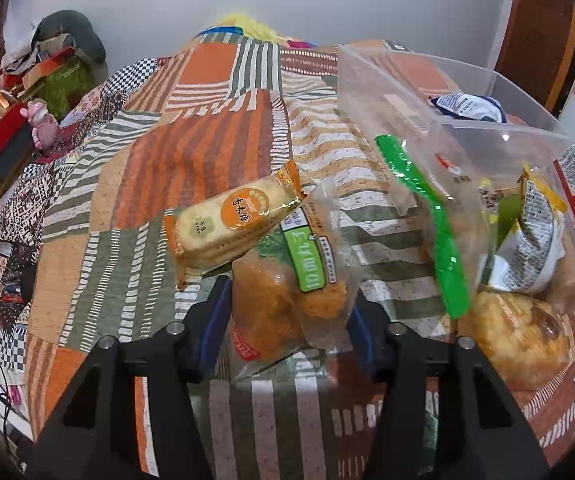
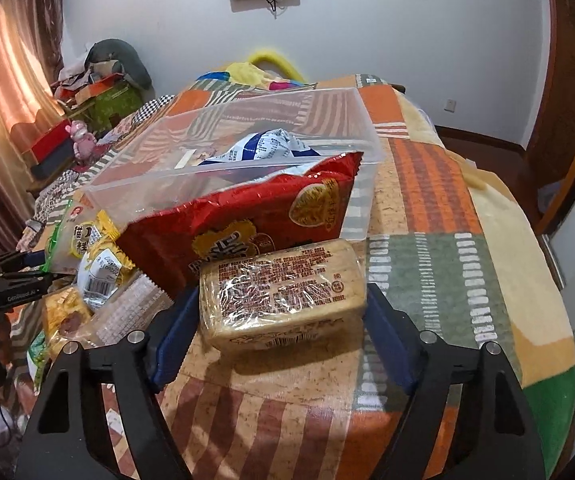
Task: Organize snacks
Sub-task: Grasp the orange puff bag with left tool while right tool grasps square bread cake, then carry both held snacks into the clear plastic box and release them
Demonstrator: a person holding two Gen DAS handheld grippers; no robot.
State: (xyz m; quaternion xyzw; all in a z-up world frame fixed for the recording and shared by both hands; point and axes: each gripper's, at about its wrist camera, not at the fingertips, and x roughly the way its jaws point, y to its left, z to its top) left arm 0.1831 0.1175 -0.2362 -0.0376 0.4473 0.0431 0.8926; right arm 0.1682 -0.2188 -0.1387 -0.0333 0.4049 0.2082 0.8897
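Biggest thing here is the patchwork bedspread [image 1: 191, 160], orange and olive stripes, with everything sitting on it. Next is the clear plastic bin [image 2: 327, 116], up at 12 o'clock in the right wrist view and over at 2 o'clock in the left one. There's a blue-and-white packet [image 2: 263, 146] lying inside it.

A red chip bag [image 2: 247, 216] leans against the bin's near wall. Right in front of it sits a tan brick-shaped cake pack [image 2: 283, 292], label side up. The right gripper [image 2: 283, 320] comes in low and level, with its blue pads on either side of that pack, touching or nearly so; can't tell if it's actually squeezing.

The left gripper [image 1: 287, 320] is also low, fingers pointing forward, jaws spread around a clear bag of orange floss buns [image 1: 283, 300] with a green label. Its pads look just beside the bag, and grip is unclear. An orange rice cracker pack [image 1: 231, 224] rests tilted on the top of that bag, at 11 o'clock from it.

At 3 o'clock in the left view there's a pile: a green-striped clear bag [image 1: 431, 220], a small yellow-edged packet [image 1: 535, 232] and a golden pastry pack [image 1: 515, 332].
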